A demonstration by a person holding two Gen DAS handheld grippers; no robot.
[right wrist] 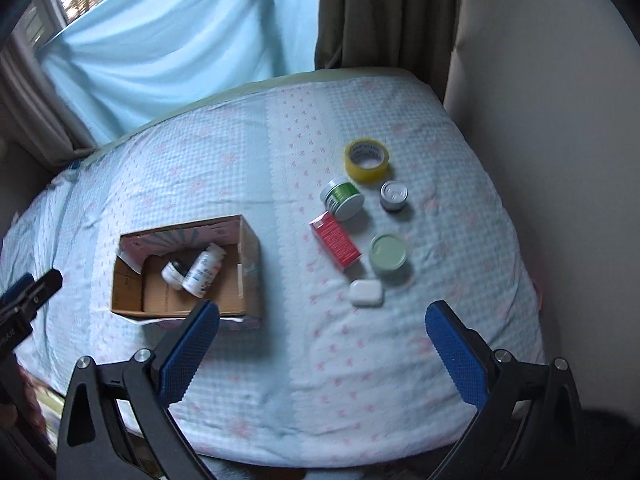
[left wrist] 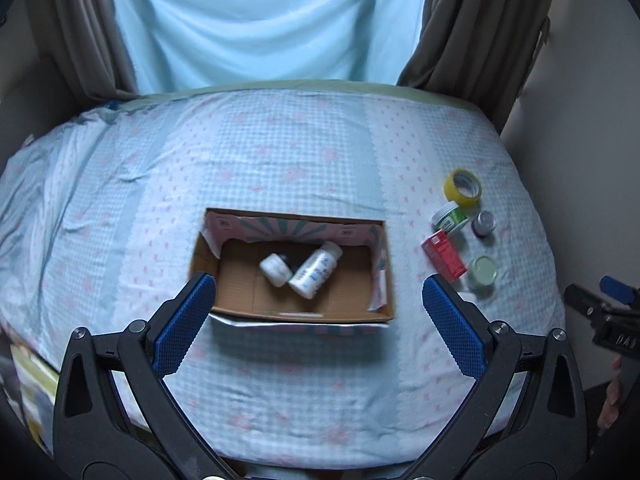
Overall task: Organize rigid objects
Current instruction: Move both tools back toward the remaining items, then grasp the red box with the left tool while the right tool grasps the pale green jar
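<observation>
An open cardboard box point(left wrist: 384, 276) point(right wrist: 250, 264) lies on the bed. It holds a white bottle point(left wrist: 316, 268) point(right wrist: 203, 268), a small white jar point(left wrist: 275, 268) point(right wrist: 173, 273) and a dark item behind them. To its right lie a yellow tape roll point(right wrist: 367, 159) point(left wrist: 462, 186), a green-labelled jar point(right wrist: 343, 198) point(left wrist: 450, 219), a small silver tin point(right wrist: 394, 195) point(left wrist: 484, 223), a red carton point(right wrist: 335, 241) point(left wrist: 444, 255), a pale green jar point(right wrist: 388, 253) point(left wrist: 483, 271) and a white soap-like case point(right wrist: 365, 292). My left gripper point(left wrist: 318, 322) is open and empty above the box's near side. My right gripper point(right wrist: 322, 344) is open and empty, nearer than the white case.
The bed point(left wrist: 280, 152) has a pale blue checked sheet with pink bows. Brown curtains point(right wrist: 384, 12) and a light blue drape point(left wrist: 260, 20) hang behind it. A wall point(right wrist: 540, 120) borders the right side. The bed's near edge is just below both grippers.
</observation>
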